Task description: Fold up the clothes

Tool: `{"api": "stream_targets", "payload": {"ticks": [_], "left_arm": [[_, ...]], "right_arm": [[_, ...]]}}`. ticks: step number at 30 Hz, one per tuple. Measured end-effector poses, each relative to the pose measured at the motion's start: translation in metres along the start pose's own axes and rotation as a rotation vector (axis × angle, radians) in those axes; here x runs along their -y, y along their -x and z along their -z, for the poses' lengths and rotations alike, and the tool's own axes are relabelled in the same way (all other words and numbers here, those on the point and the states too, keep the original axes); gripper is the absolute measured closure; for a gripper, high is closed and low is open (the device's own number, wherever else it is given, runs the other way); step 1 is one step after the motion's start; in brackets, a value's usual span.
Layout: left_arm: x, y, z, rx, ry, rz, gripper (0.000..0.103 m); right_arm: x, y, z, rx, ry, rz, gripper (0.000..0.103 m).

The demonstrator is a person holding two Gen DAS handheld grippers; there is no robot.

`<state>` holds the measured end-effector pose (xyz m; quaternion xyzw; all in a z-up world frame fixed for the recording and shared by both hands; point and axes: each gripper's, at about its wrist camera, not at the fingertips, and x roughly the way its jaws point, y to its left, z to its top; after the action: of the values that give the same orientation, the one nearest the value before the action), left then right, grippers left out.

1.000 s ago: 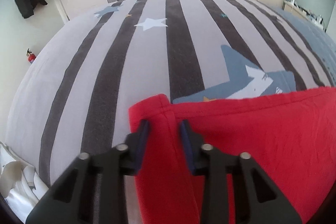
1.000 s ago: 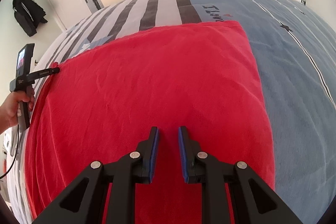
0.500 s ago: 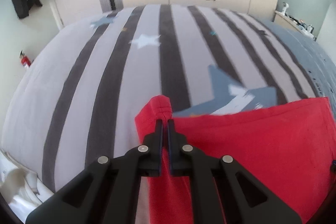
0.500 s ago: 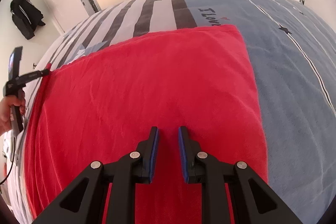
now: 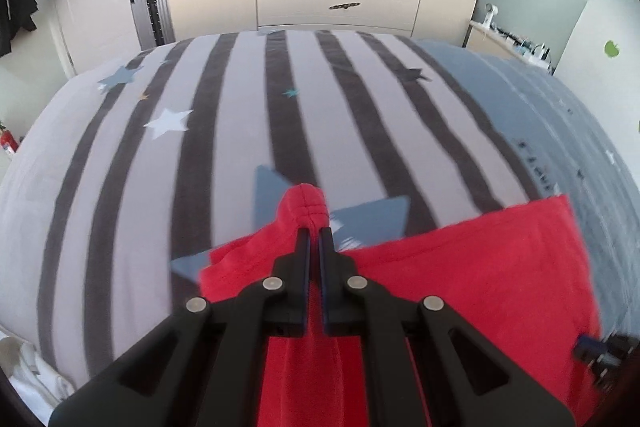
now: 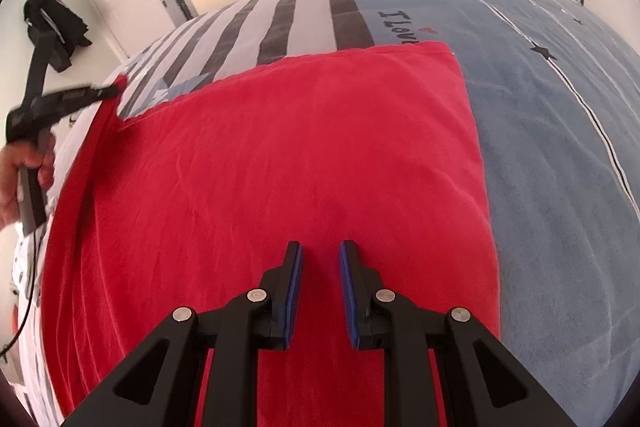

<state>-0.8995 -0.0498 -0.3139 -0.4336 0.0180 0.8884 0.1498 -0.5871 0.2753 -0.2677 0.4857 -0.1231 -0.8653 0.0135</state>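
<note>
Currently, item: red garment (image 6: 280, 163), spread flat on striped bedspread (image 5: 240, 131), far-left corner lifted clear. Left gripper (image 5: 314, 233): jaws together, clamped on that corner. Right gripper (image 6: 320, 251): jaws slightly apart, nothing between them, poised over near edge. Step judged: start of first fold. Next move calls for carrying the corner across toward the opposite side, cloth kept taut.

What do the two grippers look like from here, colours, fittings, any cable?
Both grippers, left gripper and right gripper, are matte black linkages with silver pivot pins and blue pads inside the fingers. In the right wrist view the left one has a black pistol handle and a thin black cable hanging below.
</note>
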Motion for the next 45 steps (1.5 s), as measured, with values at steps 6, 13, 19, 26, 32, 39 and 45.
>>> {"api": "stream_targets", "payload": {"ticks": [6, 13, 19, 26, 32, 39, 45], "left_arm": [[0.012, -0.024, 0.015, -0.102, -0.030, 0.001, 0.101], [0.016, -0.031, 0.029, -0.113, -0.049, -0.035, 0.100], [-0.004, 0.003, 0.008, -0.060, 0.064, 0.081, 0.048], [-0.048, 0.080, 0.036, -0.029, 0.096, 0.097, 0.048], [-0.082, 0.160, 0.160, -0.105, 0.126, 0.097, 0.048], [-0.084, 0.230, 0.300, -0.221, 0.198, 0.051, 0.049], [-0.051, 0.282, 0.365, -0.226, 0.204, 0.042, 0.049]], "right_arm": [[0.003, 0.009, 0.018, -0.013, 0.001, -0.034, 0.086], [0.002, 0.014, 0.029, -0.022, 0.011, -0.043, 0.085], [-0.001, 0.020, 0.032, -0.024, -0.011, -0.075, 0.086], [-0.038, 0.051, 0.068, -0.061, 0.009, -0.268, 0.085], [-0.085, 0.071, 0.125, -0.152, 0.059, -0.430, 0.078], [-0.111, 0.061, 0.159, -0.236, 0.073, -0.473, 0.064], [-0.124, 0.050, 0.161, -0.213, 0.052, -0.390, 0.081]]}}
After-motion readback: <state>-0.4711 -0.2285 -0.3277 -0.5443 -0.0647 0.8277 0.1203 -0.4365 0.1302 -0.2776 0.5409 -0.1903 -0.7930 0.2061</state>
